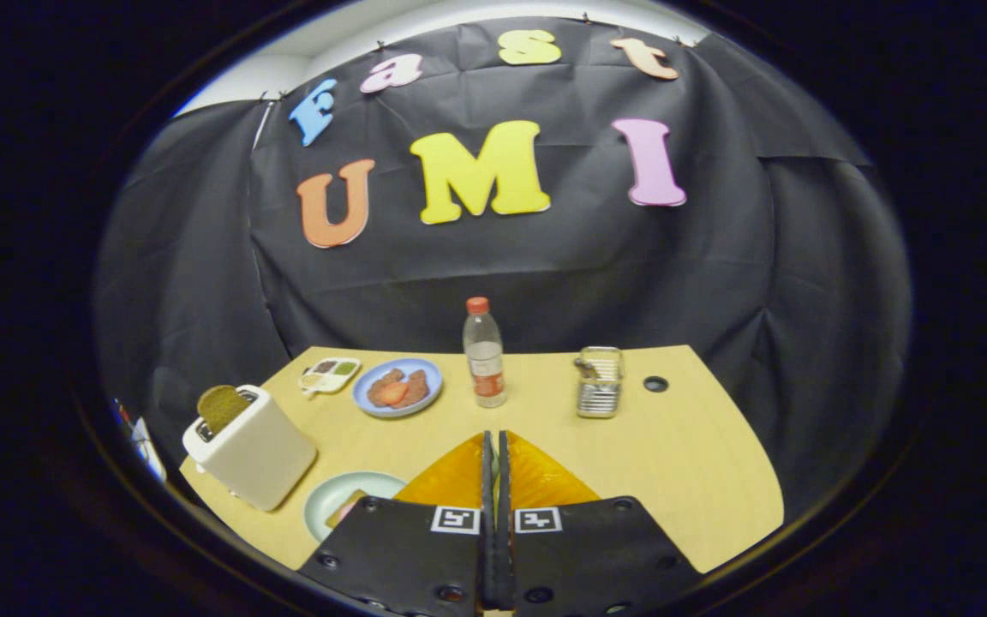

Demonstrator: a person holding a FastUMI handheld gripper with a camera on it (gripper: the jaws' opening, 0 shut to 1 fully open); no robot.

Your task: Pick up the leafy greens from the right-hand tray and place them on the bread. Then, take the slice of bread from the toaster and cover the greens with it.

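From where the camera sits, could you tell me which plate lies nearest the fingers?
The pale green plate, just left of the shut hand-held gripper beside the toaster. The blue plate sits farther back.

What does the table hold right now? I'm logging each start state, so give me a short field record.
surface: wooden table
tongs: closed, nothing between them
toaster: left of the tongs, bread slice standing in its slot
pale green plate: beside the tongs, partly hidden by them
blue plate: holds food
water bottle: upright, beyond the tongs
metal basket: right of the bottle
divided tray: far left
leafy greens: cannot tell
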